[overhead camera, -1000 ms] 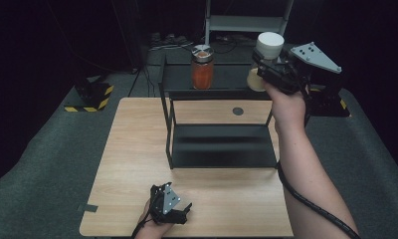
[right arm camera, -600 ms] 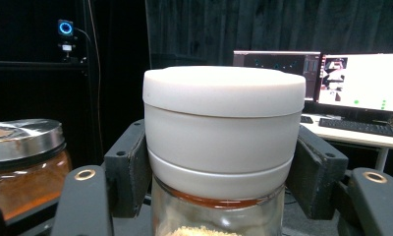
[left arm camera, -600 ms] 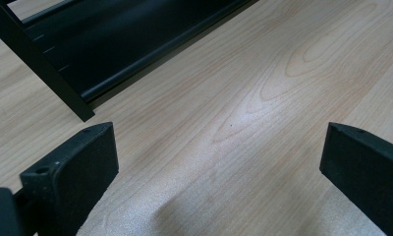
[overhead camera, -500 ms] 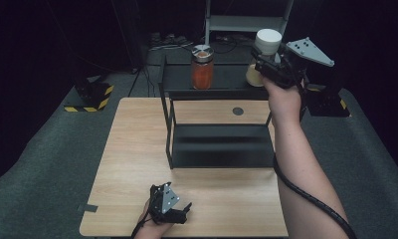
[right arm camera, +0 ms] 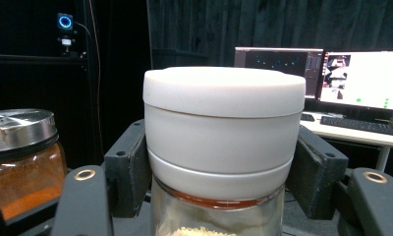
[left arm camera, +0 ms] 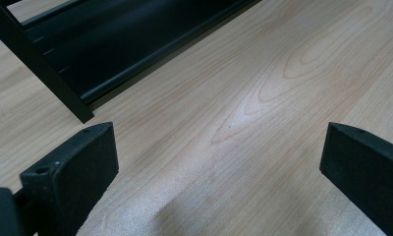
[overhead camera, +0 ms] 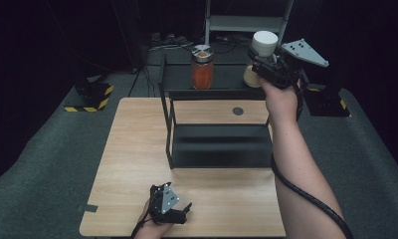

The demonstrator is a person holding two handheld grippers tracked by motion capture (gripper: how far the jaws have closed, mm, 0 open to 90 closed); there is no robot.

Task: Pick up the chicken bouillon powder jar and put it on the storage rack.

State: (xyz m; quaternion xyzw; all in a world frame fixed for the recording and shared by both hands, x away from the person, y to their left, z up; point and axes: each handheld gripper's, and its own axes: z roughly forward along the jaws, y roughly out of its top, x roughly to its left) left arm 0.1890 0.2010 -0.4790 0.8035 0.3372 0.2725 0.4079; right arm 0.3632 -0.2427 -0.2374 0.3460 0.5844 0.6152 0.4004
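Landmark: black shelf rack standing on the wooden table.
Right gripper: jaws clamped on the white lid of a glass jar, held up over the rack's top shelf at its far right end; in the right gripper view the pads press the lid from both sides.
Glass jar contents: pale granules show through the glass under the lid.
Second jar: metal lid, orange powder inside, upright on the rack's top shelf, left of the held jar and apart from it.
Left gripper: resting low on the table in front of the rack, near the table's front edge; jaws spread wide with bare wood between them.
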